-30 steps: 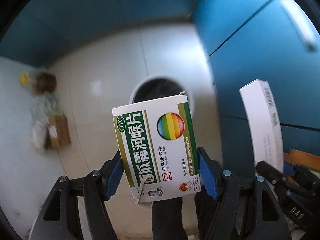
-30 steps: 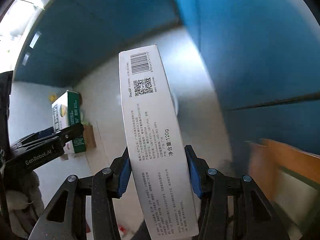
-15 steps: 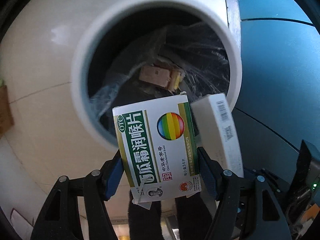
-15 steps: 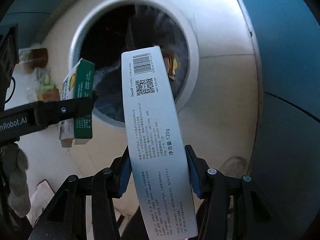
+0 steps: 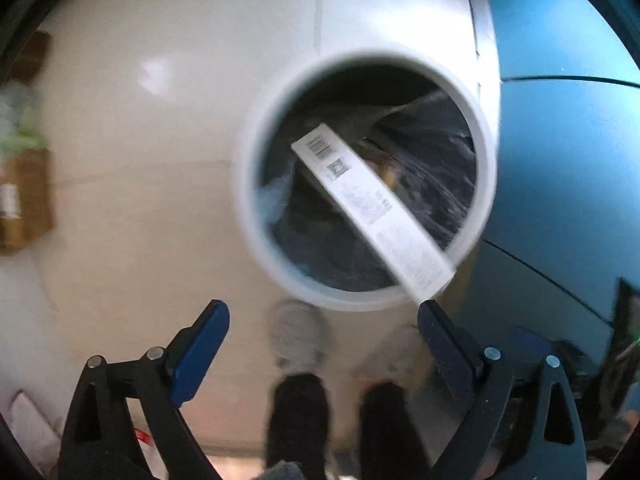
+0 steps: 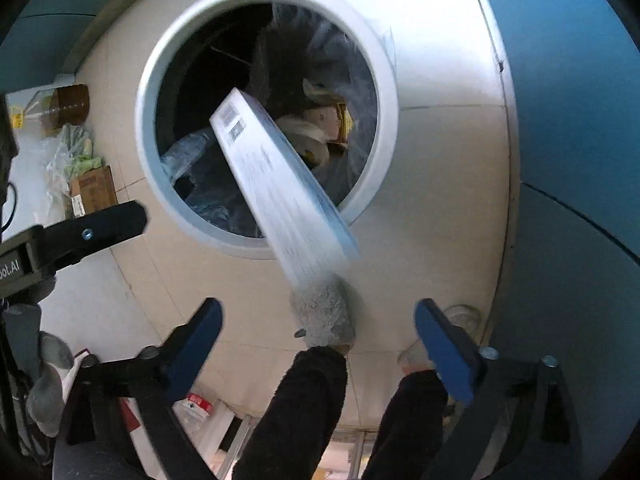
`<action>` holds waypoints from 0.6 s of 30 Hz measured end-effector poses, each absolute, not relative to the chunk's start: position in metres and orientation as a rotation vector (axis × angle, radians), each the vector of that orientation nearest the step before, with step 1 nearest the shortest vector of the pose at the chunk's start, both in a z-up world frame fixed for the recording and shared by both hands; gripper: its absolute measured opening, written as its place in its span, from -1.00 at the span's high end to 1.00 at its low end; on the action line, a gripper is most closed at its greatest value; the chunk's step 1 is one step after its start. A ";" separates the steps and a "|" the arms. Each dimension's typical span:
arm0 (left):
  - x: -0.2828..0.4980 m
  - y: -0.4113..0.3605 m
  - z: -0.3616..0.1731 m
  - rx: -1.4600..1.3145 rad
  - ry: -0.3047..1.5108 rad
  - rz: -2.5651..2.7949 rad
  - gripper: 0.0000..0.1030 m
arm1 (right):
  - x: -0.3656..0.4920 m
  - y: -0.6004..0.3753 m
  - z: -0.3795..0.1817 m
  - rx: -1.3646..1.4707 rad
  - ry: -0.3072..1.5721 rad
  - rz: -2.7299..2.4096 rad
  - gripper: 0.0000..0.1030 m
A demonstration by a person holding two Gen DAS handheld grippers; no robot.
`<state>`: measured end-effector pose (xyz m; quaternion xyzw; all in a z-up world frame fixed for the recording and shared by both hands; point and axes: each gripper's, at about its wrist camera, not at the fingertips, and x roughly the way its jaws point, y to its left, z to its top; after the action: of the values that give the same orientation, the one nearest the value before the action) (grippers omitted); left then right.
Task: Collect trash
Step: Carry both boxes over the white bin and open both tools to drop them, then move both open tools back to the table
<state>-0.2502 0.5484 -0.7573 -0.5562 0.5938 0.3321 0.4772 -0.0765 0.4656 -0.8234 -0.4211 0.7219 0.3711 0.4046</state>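
Observation:
A long white box with a barcode (image 5: 372, 208) tumbles, blurred, over the mouth of the round white trash bin (image 5: 246, 200), free of both grippers. The right wrist view shows the same white box (image 6: 276, 184) slanting across the bin's rim (image 6: 146, 120), above crumpled wrappers and a dark plastic liner inside. My left gripper (image 5: 324, 320) hangs just short of the bin, its jaws opening with nothing between them. My right gripper (image 6: 318, 316) is likewise opening and empty, the box falling away ahead of it. The green box is not visible.
Blue cabinet fronts (image 5: 560, 160) stand close on the bin's right. On the tiled floor to the left lie a cardboard box (image 6: 94, 190) and a plastic bag of greens (image 6: 72, 152). A person's grey slippers (image 5: 298, 336) and dark trouser legs (image 6: 304, 400) are below the grippers.
Both grippers came down over the bin, then opened. The green box left the left gripper and is out of sight. The white box left the right gripper and is dropping into the bin.

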 end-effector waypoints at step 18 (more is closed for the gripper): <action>-0.260 0.478 -0.477 -0.981 1.344 1.096 -0.86 | -0.081 0.424 -0.547 -0.874 1.524 1.006 -0.97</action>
<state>-0.2605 0.4783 -0.4772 -0.4134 0.5664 0.4617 0.5433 -0.0815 0.4237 -0.5469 -0.3663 0.6383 0.4214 0.5300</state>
